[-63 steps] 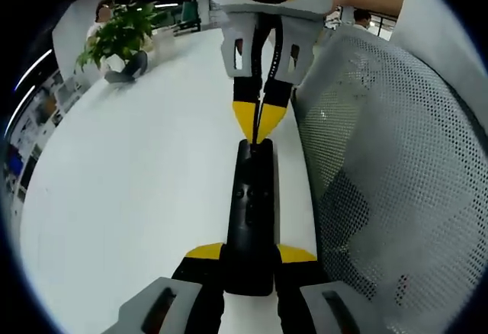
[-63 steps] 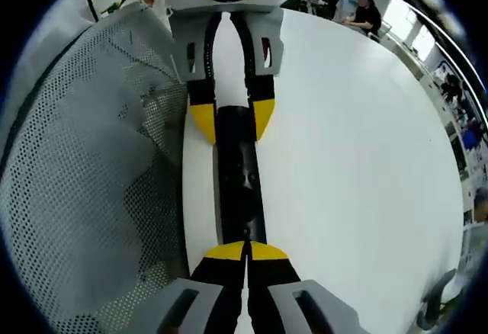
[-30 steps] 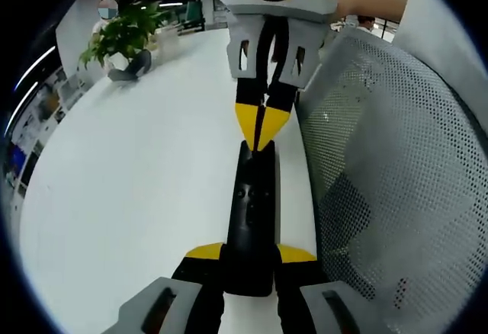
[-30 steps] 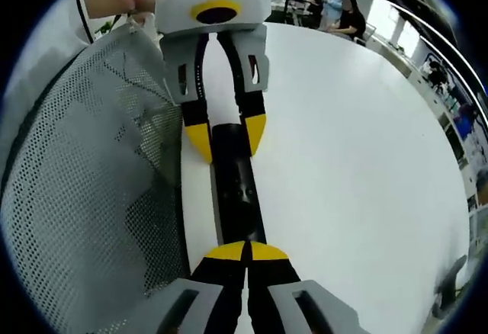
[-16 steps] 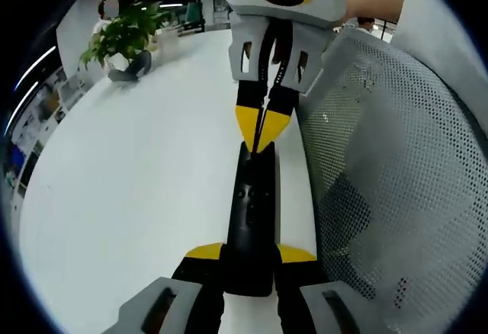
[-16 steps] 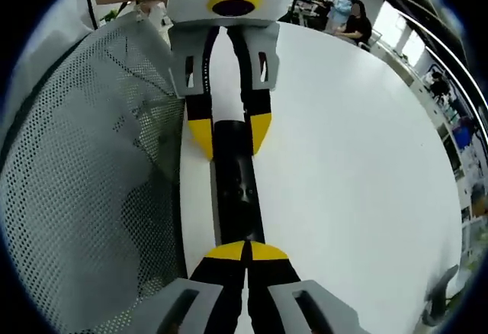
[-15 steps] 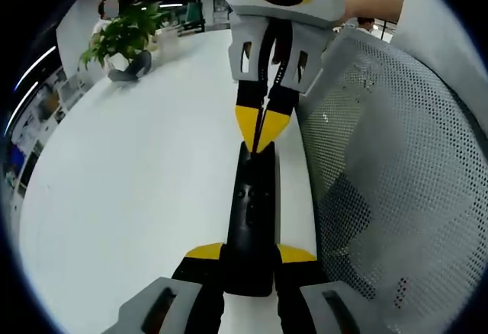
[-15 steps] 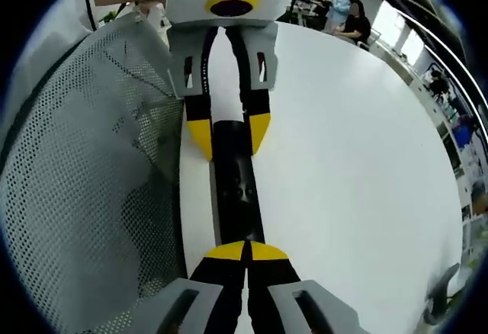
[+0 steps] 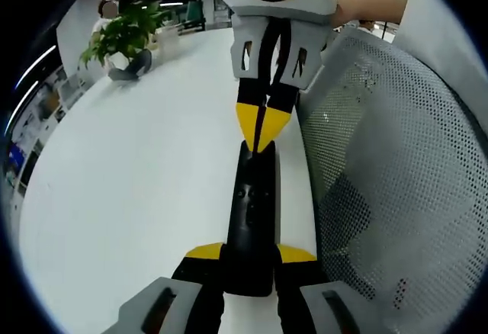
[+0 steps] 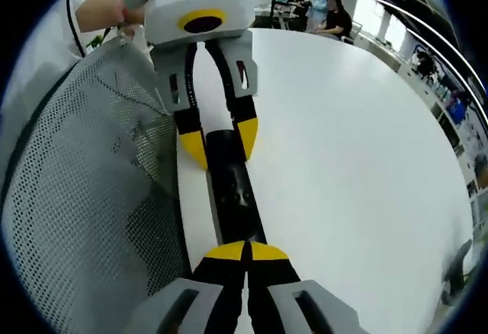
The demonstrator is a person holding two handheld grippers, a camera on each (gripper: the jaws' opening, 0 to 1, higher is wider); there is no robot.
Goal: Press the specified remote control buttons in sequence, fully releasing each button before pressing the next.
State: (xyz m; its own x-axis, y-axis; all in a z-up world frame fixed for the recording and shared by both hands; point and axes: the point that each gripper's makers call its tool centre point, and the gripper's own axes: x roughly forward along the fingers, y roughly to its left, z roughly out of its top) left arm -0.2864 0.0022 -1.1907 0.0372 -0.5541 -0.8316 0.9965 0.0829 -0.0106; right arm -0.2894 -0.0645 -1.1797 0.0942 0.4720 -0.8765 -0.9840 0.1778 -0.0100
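Left gripper (image 9: 250, 261) jaws clamp the slim black plastic remote (image 9: 252, 212); right gripper (image 9: 261, 124) jaws, together, tip-press its far end; next, lift fully clear

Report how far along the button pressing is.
Done: the left gripper has the remote clamped at its near end, lying on the white table. In hand: the right gripper, jaws shut, has its tips at the remote's far end. Left: the pictures cannot tell which buttons are pressed, so the rest of the sequence cannot be judged.
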